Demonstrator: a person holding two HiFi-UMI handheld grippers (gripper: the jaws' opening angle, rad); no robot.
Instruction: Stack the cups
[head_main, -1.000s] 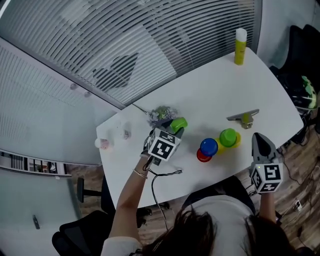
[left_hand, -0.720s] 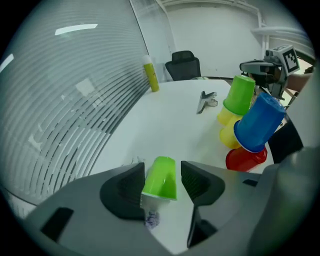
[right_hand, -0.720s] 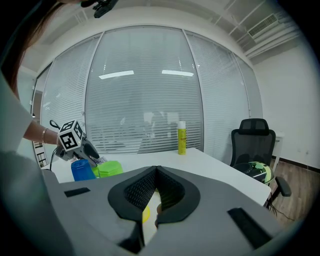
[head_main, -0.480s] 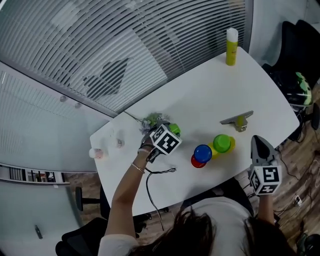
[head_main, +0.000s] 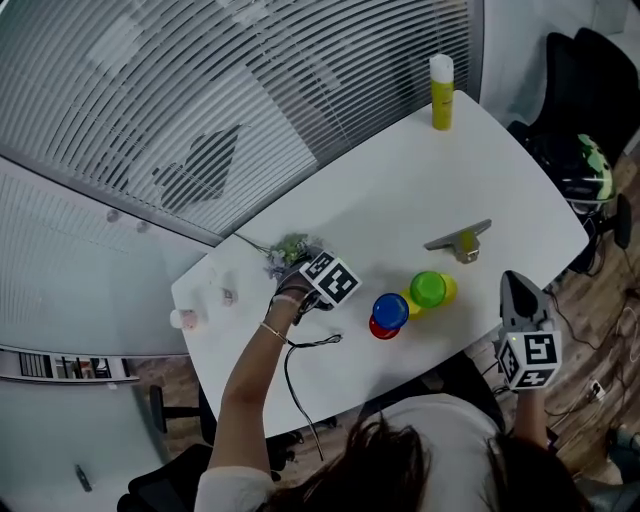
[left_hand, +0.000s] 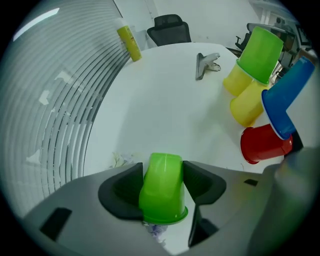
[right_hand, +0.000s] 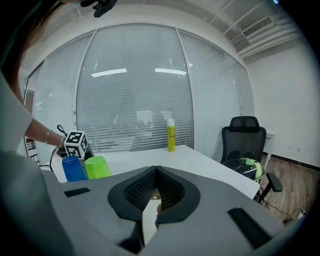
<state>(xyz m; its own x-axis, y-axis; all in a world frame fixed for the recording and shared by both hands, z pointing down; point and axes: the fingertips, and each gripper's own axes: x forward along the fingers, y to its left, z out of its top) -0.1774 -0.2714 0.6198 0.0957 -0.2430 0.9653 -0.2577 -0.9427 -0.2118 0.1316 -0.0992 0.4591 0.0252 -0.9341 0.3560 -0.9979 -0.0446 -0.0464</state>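
Observation:
My left gripper points steeply down at the white table near its left end. A green cup stands between its jaws, rim towards the camera. The jaws have just been opening, and a dark gap shows beside the right pad. In the head view the marker cube hides this cup. To the right a blue cup caps a red one, and another green cup caps yellow ones. My right gripper is shut and empty, off the table's near right edge.
A yellow bottle stands at the far corner. A grey clamp-like object lies behind the cups. A crumpled wrapper lies just beyond my left gripper, and a small pink thing at the left edge. Office chairs stand on the right.
My left gripper has come down towards the table by the wrapper. The green cup, seen tilted in its jaws before, is now hidden under the cube. The right gripper has hardly shifted.

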